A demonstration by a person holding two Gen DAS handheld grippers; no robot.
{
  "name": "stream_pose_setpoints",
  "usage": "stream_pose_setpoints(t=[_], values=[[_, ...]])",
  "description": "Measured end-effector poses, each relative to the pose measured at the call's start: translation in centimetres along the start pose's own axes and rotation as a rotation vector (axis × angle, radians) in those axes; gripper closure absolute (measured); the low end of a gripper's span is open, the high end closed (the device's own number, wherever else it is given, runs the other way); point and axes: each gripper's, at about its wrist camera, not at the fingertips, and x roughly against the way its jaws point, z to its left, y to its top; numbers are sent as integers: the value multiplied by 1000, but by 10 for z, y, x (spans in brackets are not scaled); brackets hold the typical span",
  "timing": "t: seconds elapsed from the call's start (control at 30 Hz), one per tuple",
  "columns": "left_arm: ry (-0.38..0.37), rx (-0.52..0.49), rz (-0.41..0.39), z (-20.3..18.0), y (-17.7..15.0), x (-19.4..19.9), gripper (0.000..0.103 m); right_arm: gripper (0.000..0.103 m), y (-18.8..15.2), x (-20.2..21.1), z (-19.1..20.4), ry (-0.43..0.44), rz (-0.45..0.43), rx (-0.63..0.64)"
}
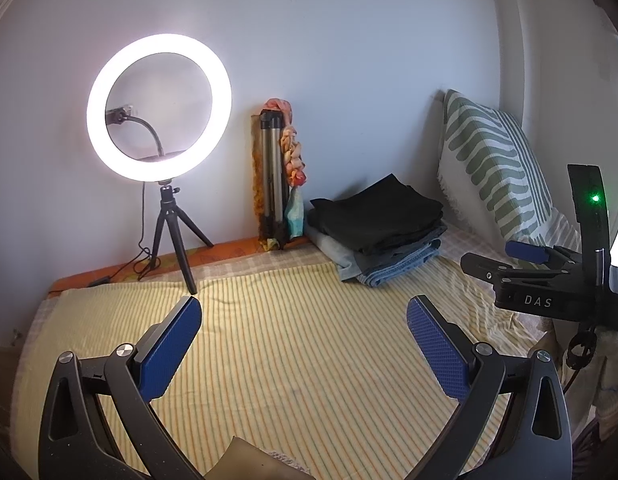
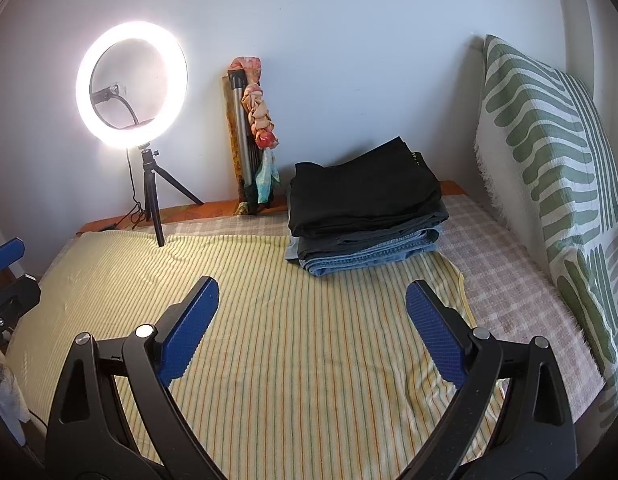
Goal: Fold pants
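Note:
A stack of folded pants (image 1: pixel 379 228) (image 2: pixel 367 210) sits at the far side of the bed, black pairs on top and blue denim at the bottom. My left gripper (image 1: pixel 305 312) is open and empty, hovering over the yellow striped sheet (image 1: pixel 293 360) well short of the stack. My right gripper (image 2: pixel 312 294) is open and empty above the same sheet (image 2: pixel 293 360), also short of the stack. The right gripper's body shows at the right of the left wrist view (image 1: pixel 549 280). Part of the left gripper shows at the left edge of the right wrist view (image 2: pixel 7 276).
A lit ring light on a small tripod (image 1: pixel 159 108) (image 2: pixel 131 84) stands at the bed's far left. A folded tripod draped with a scarf (image 1: pixel 275 176) (image 2: pixel 251 132) leans on the wall. A green-patterned pillow (image 1: pixel 497 168) (image 2: pixel 549 152) stands at the right.

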Motion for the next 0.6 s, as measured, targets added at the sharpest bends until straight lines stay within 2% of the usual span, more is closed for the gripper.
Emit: stream_pose_setpoints(t=[0.6], values=[[-6, -9, 3, -3, -1, 0, 1, 7, -2, -2, 1, 17, 11, 4]])
